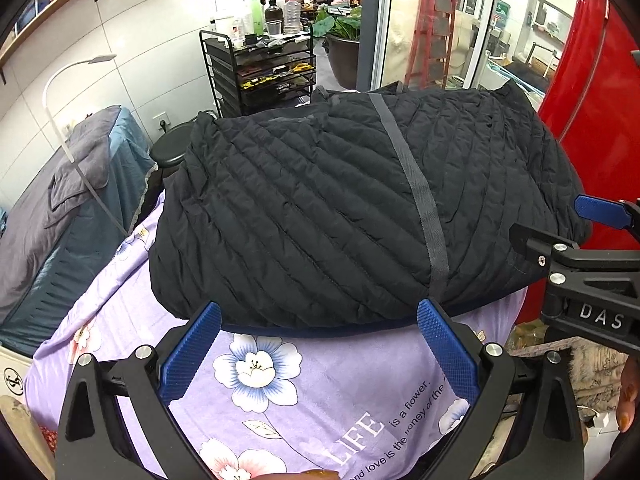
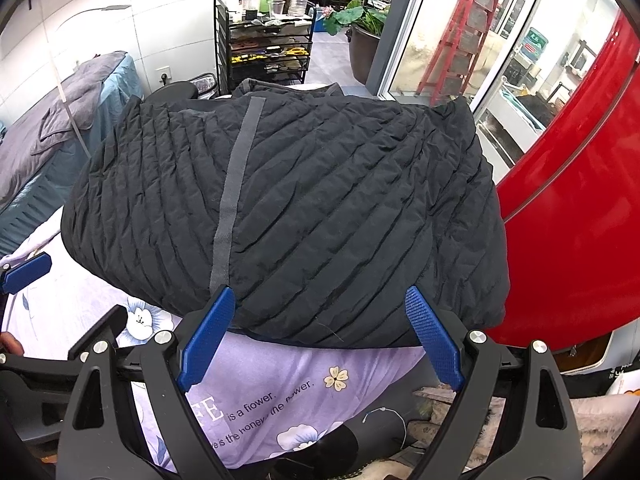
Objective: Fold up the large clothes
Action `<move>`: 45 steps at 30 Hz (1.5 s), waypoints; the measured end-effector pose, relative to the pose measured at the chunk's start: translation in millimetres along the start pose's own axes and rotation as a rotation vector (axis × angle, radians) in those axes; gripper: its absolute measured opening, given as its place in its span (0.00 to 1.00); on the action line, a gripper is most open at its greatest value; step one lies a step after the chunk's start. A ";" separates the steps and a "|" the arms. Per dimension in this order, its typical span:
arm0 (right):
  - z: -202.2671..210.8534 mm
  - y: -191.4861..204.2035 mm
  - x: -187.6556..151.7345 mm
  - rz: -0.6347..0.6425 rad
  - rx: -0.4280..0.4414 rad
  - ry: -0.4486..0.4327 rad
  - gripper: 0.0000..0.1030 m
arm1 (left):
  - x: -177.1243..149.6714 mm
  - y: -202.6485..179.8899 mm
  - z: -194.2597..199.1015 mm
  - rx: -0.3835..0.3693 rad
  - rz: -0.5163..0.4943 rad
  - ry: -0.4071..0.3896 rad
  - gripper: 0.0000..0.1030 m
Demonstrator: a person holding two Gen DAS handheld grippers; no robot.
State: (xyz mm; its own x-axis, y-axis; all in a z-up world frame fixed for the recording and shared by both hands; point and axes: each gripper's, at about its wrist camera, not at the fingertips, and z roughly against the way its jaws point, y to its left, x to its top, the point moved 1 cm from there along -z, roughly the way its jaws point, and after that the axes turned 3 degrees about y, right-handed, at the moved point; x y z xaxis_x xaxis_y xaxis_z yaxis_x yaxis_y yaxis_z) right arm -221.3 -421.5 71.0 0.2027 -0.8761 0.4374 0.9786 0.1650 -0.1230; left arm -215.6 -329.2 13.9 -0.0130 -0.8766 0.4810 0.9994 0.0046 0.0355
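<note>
Jacket: black quilted jacket [image 1: 352,208] lies spread on the floral sheet [image 1: 312,376], straight ahead of both sets of fingers; near hem sits just past the tips.
Grey strip: grey strip [image 1: 416,184] runs hem to collar, ending by the left gripper's right fingertip.
Left gripper: left gripper [image 1: 319,322] has fingers wide apart, nothing between them, tips at the hem edge, maybe touching, hard to tell.
Right gripper: right gripper [image 2: 320,304] likewise spread and empty, tips at the hem on the other side of the strip.
Pose: both point forward and slightly down at the hem, side by side, roughly level; each shows at the edge of the other's view.
Step, judged: grab the near hem to fold it away.
How to do well: pinch all layers at matching points either side of the strip, lift evenly, keep the hem straight so the puffy fabric does not slide or bunch.
Risk: slippery shell, shallow bite may slip out.
</note>
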 end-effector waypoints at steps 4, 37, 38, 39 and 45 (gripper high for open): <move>0.3 1.6 -1.0 0.004 0.001 0.001 0.84 | -1.0 -0.2 0.6 0.007 -0.005 -0.003 0.94; 3.9 4.4 -7.5 -0.004 0.003 0.005 0.84 | 0.1 0.8 -0.1 -0.008 0.016 0.018 0.94; 3.8 4.3 -7.5 -0.005 0.003 0.006 0.84 | 0.2 0.7 -0.1 -0.009 0.016 0.019 0.94; 3.7 4.3 -7.4 -0.005 0.004 0.007 0.84 | 0.0 -0.1 -0.6 -0.009 0.016 0.019 0.94; 3.3 6.6 -7.0 -0.004 0.004 0.008 0.84 | 0.3 -0.9 -1.1 -0.015 0.017 0.019 0.94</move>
State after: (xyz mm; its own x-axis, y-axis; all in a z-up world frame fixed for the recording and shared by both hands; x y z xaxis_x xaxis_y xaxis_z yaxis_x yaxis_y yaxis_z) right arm -216.2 -412.8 70.1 0.1986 -0.8806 0.4303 0.9795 0.1633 -0.1178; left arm -216.4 -330.0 13.0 0.0049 -0.8853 0.4651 0.9998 0.0130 0.0142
